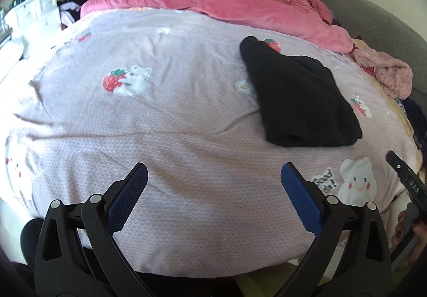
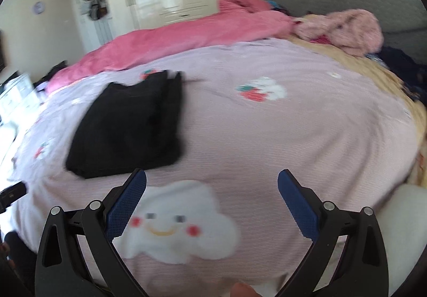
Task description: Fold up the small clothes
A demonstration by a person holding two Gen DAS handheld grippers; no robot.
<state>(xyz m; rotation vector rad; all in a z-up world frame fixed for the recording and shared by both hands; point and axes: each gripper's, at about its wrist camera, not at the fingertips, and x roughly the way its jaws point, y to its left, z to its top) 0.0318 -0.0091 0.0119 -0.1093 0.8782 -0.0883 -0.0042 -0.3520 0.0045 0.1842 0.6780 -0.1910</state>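
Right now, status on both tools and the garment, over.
Left tool open, empty. Right tool open, empty. Black garment lying folded on the lilac bedspread, clear of both tools. Nothing in the way.

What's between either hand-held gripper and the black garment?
Nothing visible. Only bare lilac bedspread lies between the open left hand-held gripper or open right hand-held gripper and the folded black garment.

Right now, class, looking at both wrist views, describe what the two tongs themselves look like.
Both match. The left tongs and right tongs each have two black plastic arms with triangular cut-outs and silver rivets, ending in blue textured pads. In the left view, the other tool's black body shows white lettering "DAS", held by fingers with dark red nail polish.
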